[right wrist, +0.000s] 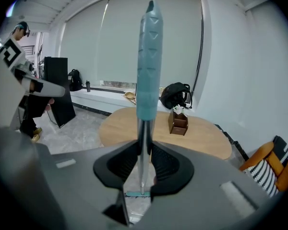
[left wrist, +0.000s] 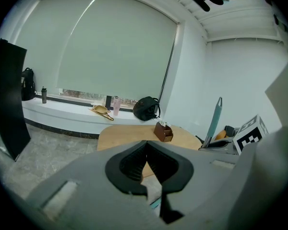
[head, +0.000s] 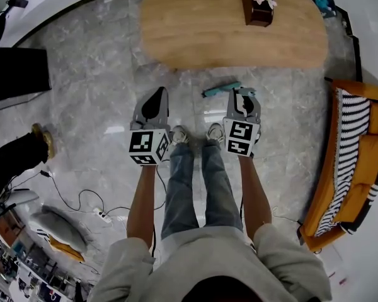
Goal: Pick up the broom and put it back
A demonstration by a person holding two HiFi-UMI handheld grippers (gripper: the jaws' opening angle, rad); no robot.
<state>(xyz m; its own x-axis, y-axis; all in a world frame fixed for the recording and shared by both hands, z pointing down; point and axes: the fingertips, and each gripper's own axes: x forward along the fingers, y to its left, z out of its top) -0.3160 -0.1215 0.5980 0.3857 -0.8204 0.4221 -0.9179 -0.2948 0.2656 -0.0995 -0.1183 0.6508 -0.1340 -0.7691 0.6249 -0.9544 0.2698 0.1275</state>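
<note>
Two claws: left claw at 11 o'clock, right claw at 1 o'clock. One broom. One wooden counter at 12 o'clock, bearing one flower box. One striped sofa at 3 o'clock. One power strip at 8 o'clock. One black bag on the windowsill.

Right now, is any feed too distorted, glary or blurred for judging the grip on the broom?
Right gripper view: the broom is sharp between the right gripper's jaws, only the corners go dark. Head view: fisheye bends the table, with soft glare on the floor. Left gripper view: the left gripper, jaws together, looks soft up close.
</note>
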